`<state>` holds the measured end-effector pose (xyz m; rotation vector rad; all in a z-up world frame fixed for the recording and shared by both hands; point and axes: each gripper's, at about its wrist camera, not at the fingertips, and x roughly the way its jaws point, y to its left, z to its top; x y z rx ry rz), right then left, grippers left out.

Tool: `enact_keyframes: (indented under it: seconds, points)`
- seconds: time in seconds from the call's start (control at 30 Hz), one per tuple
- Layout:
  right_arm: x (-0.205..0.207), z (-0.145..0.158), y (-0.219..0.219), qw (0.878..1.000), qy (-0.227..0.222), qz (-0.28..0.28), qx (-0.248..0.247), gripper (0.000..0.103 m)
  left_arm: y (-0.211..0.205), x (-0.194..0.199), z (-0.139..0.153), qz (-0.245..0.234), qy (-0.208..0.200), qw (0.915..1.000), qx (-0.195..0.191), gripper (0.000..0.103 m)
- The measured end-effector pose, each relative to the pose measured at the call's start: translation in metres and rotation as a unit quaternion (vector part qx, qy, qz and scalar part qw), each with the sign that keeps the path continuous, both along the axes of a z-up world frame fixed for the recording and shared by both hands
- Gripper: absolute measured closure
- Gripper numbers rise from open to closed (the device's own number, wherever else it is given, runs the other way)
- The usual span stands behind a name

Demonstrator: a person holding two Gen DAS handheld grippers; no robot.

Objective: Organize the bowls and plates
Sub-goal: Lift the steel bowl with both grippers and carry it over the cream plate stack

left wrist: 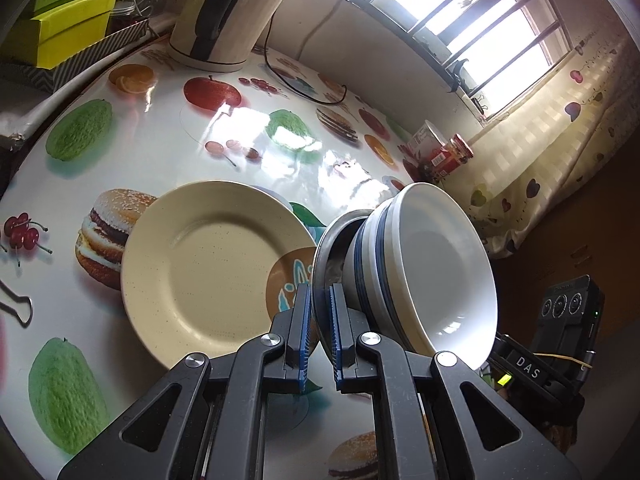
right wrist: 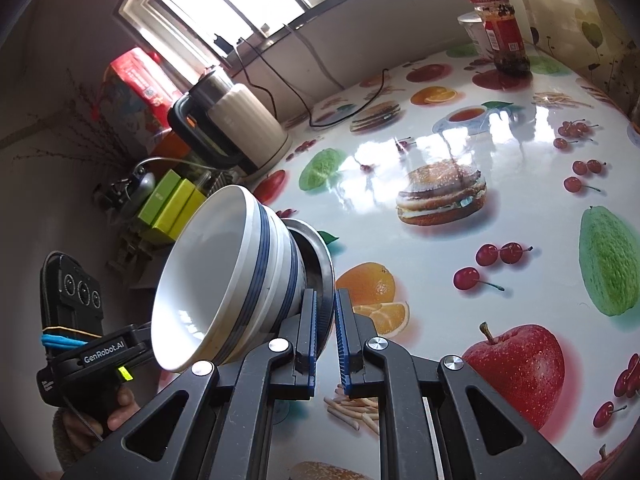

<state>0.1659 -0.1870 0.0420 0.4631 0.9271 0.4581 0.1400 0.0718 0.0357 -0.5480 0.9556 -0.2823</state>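
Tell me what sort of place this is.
Most likely a home kitchen or dining corner. A table with a glossy cloth printed with fruit and burgers holds an electric kettle with its cord, a red-lidded jar and a cream plate, below a barred window.

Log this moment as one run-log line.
stage: carrying stack | left gripper: shut on metal plate rim | right gripper: shut on same rim | load: striped bowls on plate | cream plate: on table

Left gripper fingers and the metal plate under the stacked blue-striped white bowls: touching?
Touching. The left wrist view shows both blue fingers of the left gripper clamped on the metal plate's rim.
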Motion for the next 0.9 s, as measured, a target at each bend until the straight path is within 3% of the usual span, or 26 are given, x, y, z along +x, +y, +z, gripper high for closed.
enact_keyframes:
  seconds: [0.9]
  points:
    - [0.027, -0.008, 0.056, 0.999, 0.01, 0.051, -0.001, 0.092, 0.054, -0.003, -0.01, 0.057, 0.012, 0.9983, -0.001, 0.096]
